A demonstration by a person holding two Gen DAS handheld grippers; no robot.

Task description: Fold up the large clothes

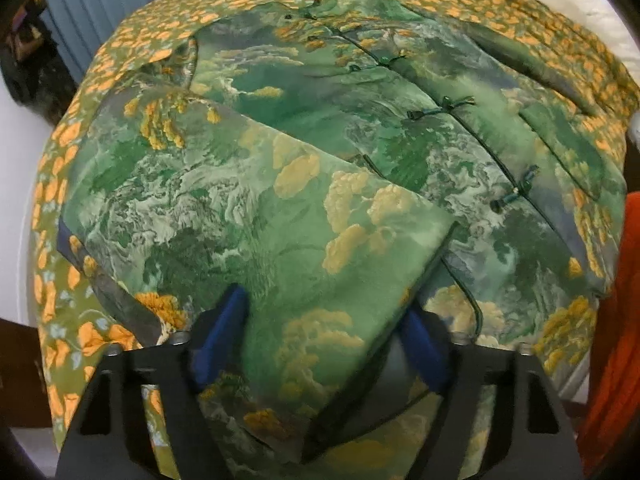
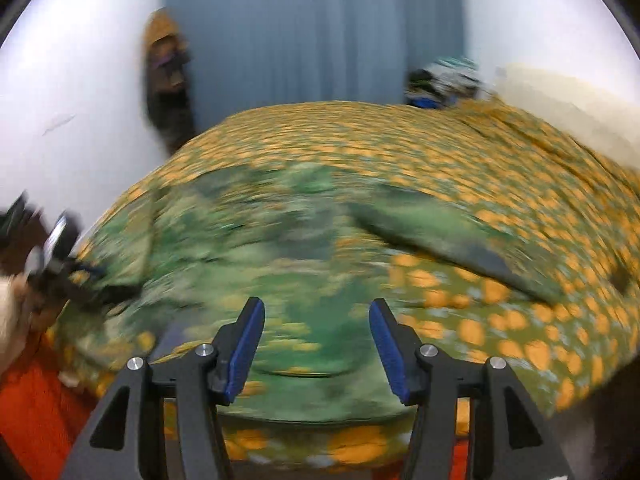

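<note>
A large green jacket [image 1: 320, 120] with yellow clouds and dark knot buttons lies spread face up on the bed. One sleeve [image 1: 248, 216] is folded across its front. My left gripper [image 1: 324, 304] stands low over the sleeve's end, jaws apart, with the cloth lying between the blue pads [image 1: 220, 332]; the pads do not visibly press it. In the blurred right wrist view the jacket [image 2: 248, 248] fills the middle. My right gripper [image 2: 317, 304] hangs open over its near edge with nothing held. The left gripper [image 2: 76, 276] shows at the far left beside a hand [image 2: 8, 304].
A green bedsheet with orange flowers [image 1: 132, 40] covers the bed. Orange cloth [image 1: 616, 320] hangs at the bed's near side. Blue curtains [image 2: 312, 32] and white walls stand behind. A pile of clothes [image 2: 444, 80] and a cream pillow [image 2: 560, 96] lie at the far end.
</note>
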